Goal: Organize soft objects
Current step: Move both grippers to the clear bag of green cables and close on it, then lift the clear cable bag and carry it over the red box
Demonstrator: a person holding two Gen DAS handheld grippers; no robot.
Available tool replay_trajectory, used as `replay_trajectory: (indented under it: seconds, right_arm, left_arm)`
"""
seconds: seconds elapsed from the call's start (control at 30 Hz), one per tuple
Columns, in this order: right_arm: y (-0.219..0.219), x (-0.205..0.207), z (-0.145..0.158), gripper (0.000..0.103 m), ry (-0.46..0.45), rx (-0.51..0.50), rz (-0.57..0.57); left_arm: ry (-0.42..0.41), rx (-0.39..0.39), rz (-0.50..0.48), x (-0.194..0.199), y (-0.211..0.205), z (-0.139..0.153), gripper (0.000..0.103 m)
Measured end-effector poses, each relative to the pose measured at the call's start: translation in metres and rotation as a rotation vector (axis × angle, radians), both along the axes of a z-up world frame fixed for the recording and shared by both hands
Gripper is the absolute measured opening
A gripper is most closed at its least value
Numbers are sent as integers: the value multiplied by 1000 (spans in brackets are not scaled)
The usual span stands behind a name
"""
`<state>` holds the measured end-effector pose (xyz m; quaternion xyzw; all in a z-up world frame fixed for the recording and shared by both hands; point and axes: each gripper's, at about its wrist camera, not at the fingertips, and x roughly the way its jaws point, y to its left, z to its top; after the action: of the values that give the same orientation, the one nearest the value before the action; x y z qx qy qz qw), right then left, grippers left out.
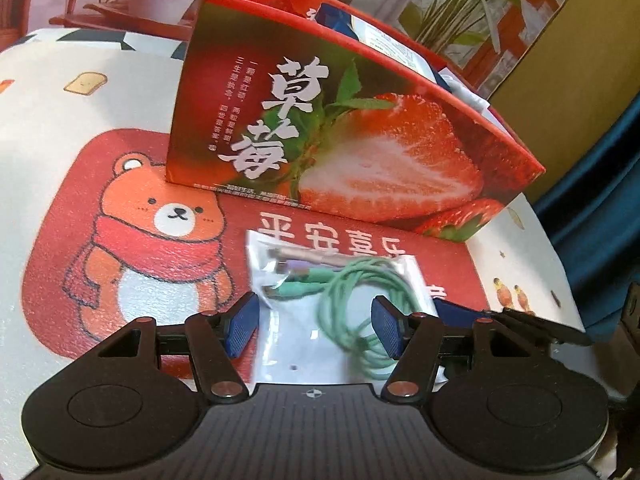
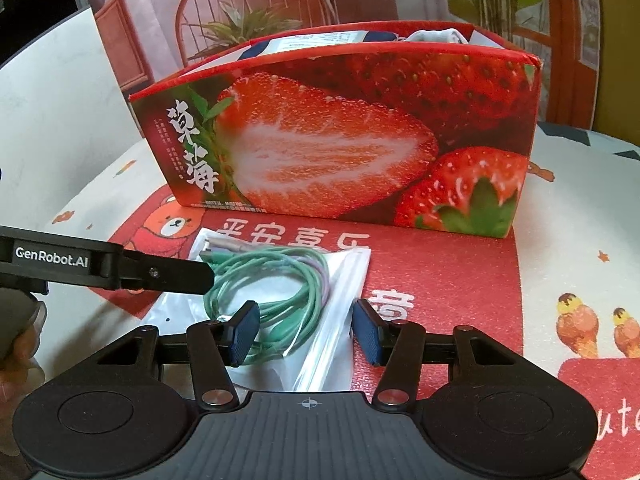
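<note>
Blue pads tip both grippers, and both tilt steeply down over a clear bag (image 1: 340,304) of coiled green cable (image 2: 264,292) lying flat on the red bear mat (image 1: 132,240), just in front of the strawberry box (image 1: 344,136). The left gripper (image 1: 314,330) has its jaws spread on either side of the bag; its right pad sits over the cable coil, and whether the pads press the plastic cannot be told. The right gripper (image 2: 306,332) likewise stands with jaws apart, straddling the bag's near end, left pad over the cable, right pad at the bag's edge. In the right wrist view the left gripper's finger reaches in from the left over the bag. Packets already stand inside the box.
</note>
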<state>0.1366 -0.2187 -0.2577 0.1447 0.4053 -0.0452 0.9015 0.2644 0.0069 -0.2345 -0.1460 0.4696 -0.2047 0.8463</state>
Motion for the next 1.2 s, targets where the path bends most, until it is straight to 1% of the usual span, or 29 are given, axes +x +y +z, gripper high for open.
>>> replay_trajectory:
  seconds: [0.07, 0.1, 0.13, 0.2, 0.27, 0.33, 0.43, 0.5, 0.53, 0.6, 0.67, 0.73, 0.77, 0.87, 0.97, 1.2]
  right_arm:
    - [2, 0, 0, 49, -3, 9, 6]
    - [3, 0, 0, 49, -1, 4, 5]
    - [4, 1, 0, 49, -1, 5, 5]
    - [2, 0, 0, 49, -4, 23, -3]
    - [1, -2, 1, 49, -6, 41, -11]
    - [1, -3, 1, 49, -6, 53, -13]
    - [2, -5, 1, 48, -6, 70, -16]
    - [0, -6, 2, 39, -2, 70, -29]
    - [-2, -7, 2, 38, -2, 82, -39]
    - [-6, -10, 2, 30, -2, 106, -62]
    - [-8, -12, 2, 26, -6, 119, -76]
    - [-8, -13, 4, 16, -21, 132, -78]
    - [-7, -12, 5, 14, -21, 126, -82]
    - [-5, -11, 7, 10, -19, 101, -73]
    - [-6, -12, 8, 5, -23, 108, -80]
    - [-2, -11, 11, 4, -30, 92, -63]
  left_arm:
    - [3, -6, -5, -2, -1, 0, 60]
    - [3, 0, -9, -4, -2, 1, 53]
    - [9, 0, -10, -4, 0, 1, 49]
    - [30, -22, -8, -6, 5, -1, 34]
    - [43, -42, -9, -7, 11, -3, 29]
    - [46, -45, -16, -10, 12, -4, 24]
    - [36, -36, -30, -15, 10, -4, 23]
    - [30, -29, -35, -17, 8, -4, 23]
    - [30, -29, -35, -17, 8, -4, 23]
    - [27, -26, -34, -19, 9, -4, 23]
    - [23, -21, -38, -20, 8, -3, 23]
    - [21, -22, -41, -21, 7, -3, 23]
    - [19, -21, -43, -22, 7, -2, 23]
    - [18, -21, -43, -24, 8, -2, 22]
    - [19, -18, -41, -23, 8, -3, 22]
    - [16, -18, -39, -24, 8, -4, 22]
